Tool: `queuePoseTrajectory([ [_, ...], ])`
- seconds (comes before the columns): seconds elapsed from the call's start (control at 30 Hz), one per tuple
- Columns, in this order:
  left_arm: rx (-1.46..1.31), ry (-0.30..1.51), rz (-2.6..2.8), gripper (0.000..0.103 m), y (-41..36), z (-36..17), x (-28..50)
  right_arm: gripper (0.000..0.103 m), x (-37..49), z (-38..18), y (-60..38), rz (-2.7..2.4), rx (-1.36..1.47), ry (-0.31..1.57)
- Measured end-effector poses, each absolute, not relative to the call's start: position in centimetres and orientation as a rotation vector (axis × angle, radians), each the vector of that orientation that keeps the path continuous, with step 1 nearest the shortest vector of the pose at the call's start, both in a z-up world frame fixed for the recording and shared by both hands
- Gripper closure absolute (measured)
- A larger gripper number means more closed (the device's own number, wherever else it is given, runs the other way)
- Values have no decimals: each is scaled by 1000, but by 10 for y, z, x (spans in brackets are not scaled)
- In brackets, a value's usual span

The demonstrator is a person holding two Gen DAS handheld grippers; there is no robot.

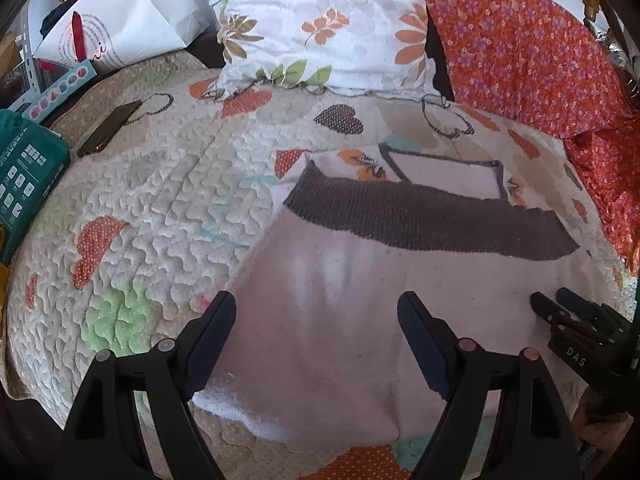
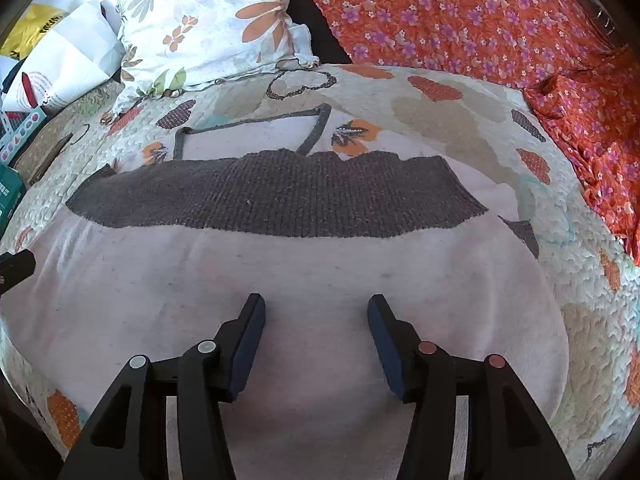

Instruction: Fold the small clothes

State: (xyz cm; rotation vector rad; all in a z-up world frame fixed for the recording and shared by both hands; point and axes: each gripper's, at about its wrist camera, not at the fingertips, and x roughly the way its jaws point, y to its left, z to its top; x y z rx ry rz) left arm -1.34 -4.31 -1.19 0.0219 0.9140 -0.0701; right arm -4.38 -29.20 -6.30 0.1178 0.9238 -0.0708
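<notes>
Basically garment (image 2: 280,280) looks light, limp knit; pinch near hem corners; left claw (image 1: 316,312) and right claw (image 2: 316,312) both apart, empty.

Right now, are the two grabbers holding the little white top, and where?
No, nothing is held. The left gripper and the right gripper are both open, with the white garment lying flat between their fingers, not pinched.

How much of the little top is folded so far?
The pink top lies on the quilt with its grey hem band already folded up over the neckline. Both the left hand-held gripper and right hand-held gripper hover open above it, holding nothing. Any further folds remain.
</notes>
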Motion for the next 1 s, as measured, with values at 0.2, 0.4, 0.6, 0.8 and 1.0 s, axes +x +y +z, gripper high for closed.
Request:
queuePoseTrajectory([
  [0.2,28,938,-54,21,-41,-19,-11,39,-46,-66,-289,-89,92,904],
  [0.4,29,949,-44,21,-41,-21,-12,32,-48,-69,-292,-89,124,867],
  [0.6,-1,908,51,21,-41,-19,-36,26,-47,-71,-294,-77,144,862],
  [0.8,-107,873,235,21,-41,-20,-88,26,-48,-72,-295,-62,145,861],
  [1.0,-68,907,347,21,-64,-23,-144,25,-49,-72,-298,-20,144,861],
])
